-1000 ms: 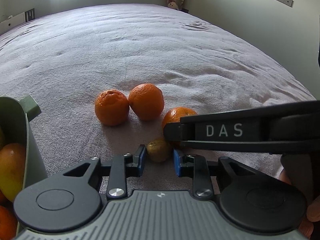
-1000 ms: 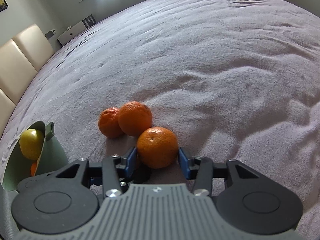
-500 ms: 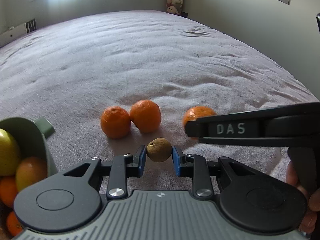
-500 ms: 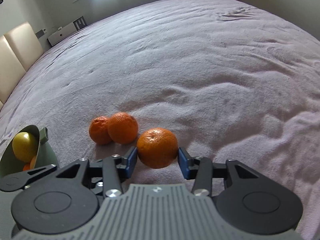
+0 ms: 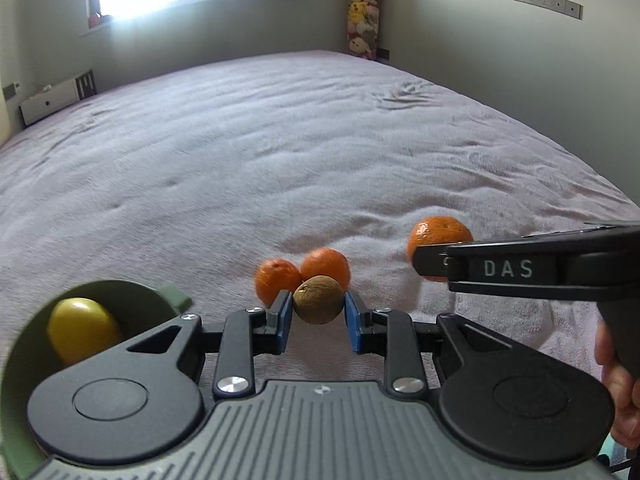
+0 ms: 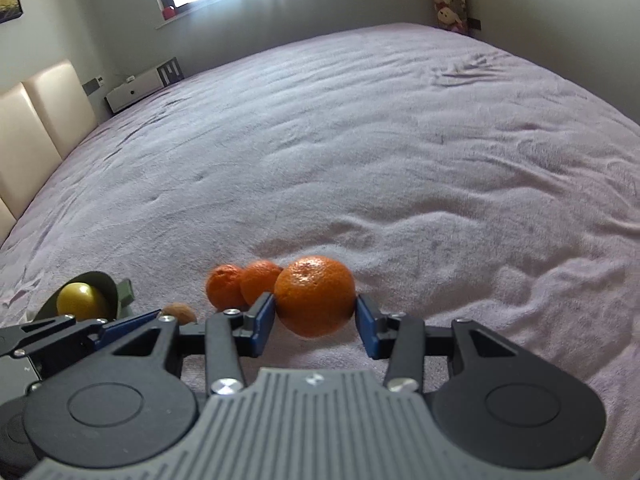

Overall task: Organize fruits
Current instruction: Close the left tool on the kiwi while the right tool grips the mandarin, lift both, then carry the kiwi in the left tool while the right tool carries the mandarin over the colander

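My left gripper (image 5: 316, 314) is shut on a small brown kiwi (image 5: 318, 299) and holds it above the purple blanket. My right gripper (image 6: 315, 318) is shut on an orange (image 6: 315, 296), also lifted; it shows in the left wrist view (image 5: 438, 236) at the right. Two more oranges (image 5: 298, 276) lie side by side on the blanket, just beyond the kiwi. A green bowl (image 5: 120, 296) with a yellow fruit (image 5: 80, 328) in it sits at the lower left; it also shows in the right wrist view (image 6: 102, 286).
The purple blanket (image 5: 280, 140) spreads wide ahead. Walls and a window stand at the far side, with soft toys (image 5: 362, 20) in the corner. Cream chair backs (image 6: 36, 120) stand at the left edge.
Both grippers have risen from the blanket, the left with the kiwi and the right with the orange. The bowl has come further into view at the left.
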